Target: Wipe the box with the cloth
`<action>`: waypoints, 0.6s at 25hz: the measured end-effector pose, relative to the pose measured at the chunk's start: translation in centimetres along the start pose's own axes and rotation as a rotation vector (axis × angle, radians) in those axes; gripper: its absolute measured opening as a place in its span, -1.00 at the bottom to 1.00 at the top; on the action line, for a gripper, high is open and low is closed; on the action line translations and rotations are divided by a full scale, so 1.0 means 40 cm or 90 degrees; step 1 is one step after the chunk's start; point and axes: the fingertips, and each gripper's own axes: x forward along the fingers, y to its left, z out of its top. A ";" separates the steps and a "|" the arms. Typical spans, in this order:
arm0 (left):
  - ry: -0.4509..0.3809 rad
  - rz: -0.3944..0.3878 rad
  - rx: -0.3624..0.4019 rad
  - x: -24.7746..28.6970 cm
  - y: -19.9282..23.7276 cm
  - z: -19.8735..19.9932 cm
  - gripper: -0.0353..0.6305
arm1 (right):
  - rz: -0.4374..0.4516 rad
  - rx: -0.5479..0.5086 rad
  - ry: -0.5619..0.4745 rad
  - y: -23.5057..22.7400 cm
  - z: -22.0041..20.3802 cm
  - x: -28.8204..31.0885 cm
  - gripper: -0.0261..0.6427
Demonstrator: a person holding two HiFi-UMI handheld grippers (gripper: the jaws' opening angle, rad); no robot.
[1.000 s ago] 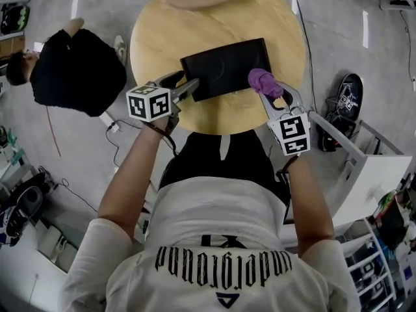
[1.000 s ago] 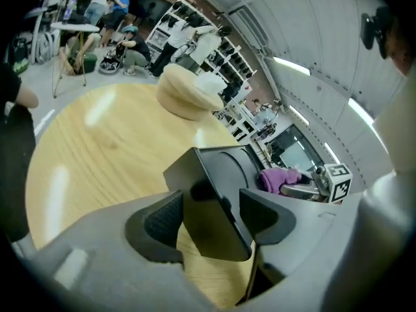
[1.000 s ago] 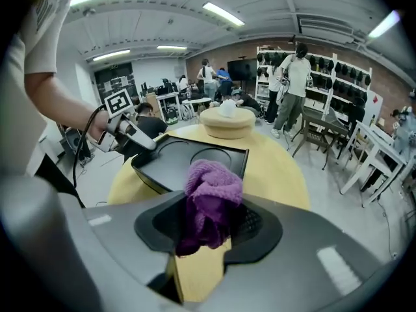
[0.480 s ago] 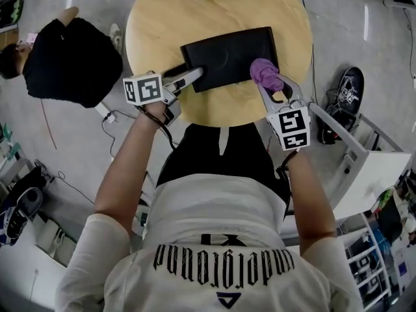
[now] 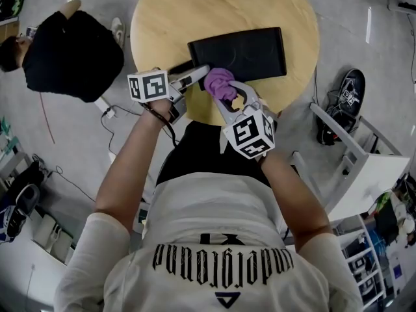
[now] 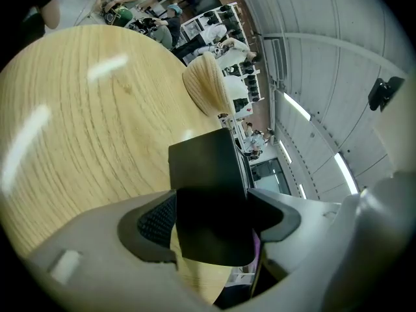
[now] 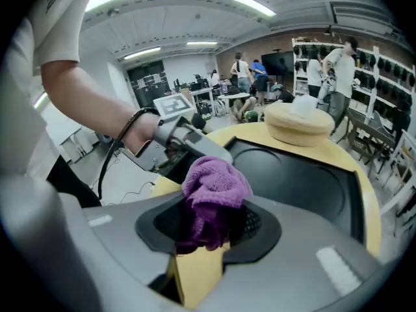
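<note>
Clamping a bunched purple cloth tight between the fingers of the right gripper, with tufts spilling forward past the tips. Holding it right at the near edge of the black box, close to that box's near left corner; contact with the lid not clear. Pinching that same corner in the fingers of the left gripper, set wide with pads pressed against it on both sides, just left of the cloth and nearly meeting it. Ahead of both pairs of fingers, lying flat on the round wooden bench, with the long near edge running off to the right of the cloth and the whole dark lid open and unobstructed. Beyond the far edge, a broad band of bare wood, wider to the left than to the right, reaching a domed wooden piece at the far rim. Behind the fingers, only a narrow strip of bench before the near rim. Off to the left on the floor, a person in black; off to the right, a dark shoe and a white frame, all well apart from the bench.
</note>
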 end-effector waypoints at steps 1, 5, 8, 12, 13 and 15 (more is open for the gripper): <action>-0.001 0.001 -0.002 -0.001 0.001 0.001 0.15 | 0.011 -0.009 0.001 0.025 0.012 0.018 -0.50; 0.003 0.001 0.005 -0.009 0.004 0.002 0.16 | 0.022 -0.005 0.008 0.043 0.024 0.031 -0.50; 0.016 -0.001 0.017 -0.004 0.001 0.000 0.16 | -0.002 0.006 0.028 -0.005 -0.012 -0.009 -0.51; 0.030 0.000 0.022 -0.005 0.005 0.000 0.16 | -0.068 0.050 0.052 -0.141 -0.092 -0.099 -0.51; 0.031 0.000 0.022 -0.003 0.005 0.000 0.17 | -0.088 0.060 0.056 -0.183 -0.112 -0.125 -0.50; 0.036 0.002 0.026 0.005 0.003 0.001 0.17 | -0.126 0.079 0.062 -0.263 -0.144 -0.174 -0.50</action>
